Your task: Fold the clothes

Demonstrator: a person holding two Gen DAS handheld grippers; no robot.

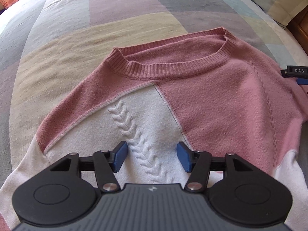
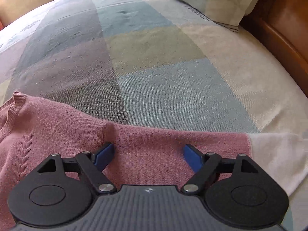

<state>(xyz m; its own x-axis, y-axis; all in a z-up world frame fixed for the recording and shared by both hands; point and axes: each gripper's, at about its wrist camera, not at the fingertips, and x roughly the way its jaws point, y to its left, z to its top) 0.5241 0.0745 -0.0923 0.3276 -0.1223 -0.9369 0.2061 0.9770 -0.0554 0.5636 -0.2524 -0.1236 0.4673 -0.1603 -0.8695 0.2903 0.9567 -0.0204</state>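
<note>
Lying flat on bedspread [image 2: 154, 67], pink-and-white sweater [image 1: 202, 100], collar away from both grippers; left gripper [image 1: 152, 157] half-open over white chest panel, gripping nothing; right gripper [image 2: 148, 157] wide open, empty, over pink sleeve [image 2: 173, 138] running sideways, nearer it.

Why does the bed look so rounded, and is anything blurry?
Left wrist view: the fisheye lens bulges the bedspread; the sweater is sharp in soft daylight. Right wrist view: same curving, and the pillow looks washed out.

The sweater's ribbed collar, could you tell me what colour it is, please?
Pink, like the shoulders; the collar shows best in the left wrist view.
</note>
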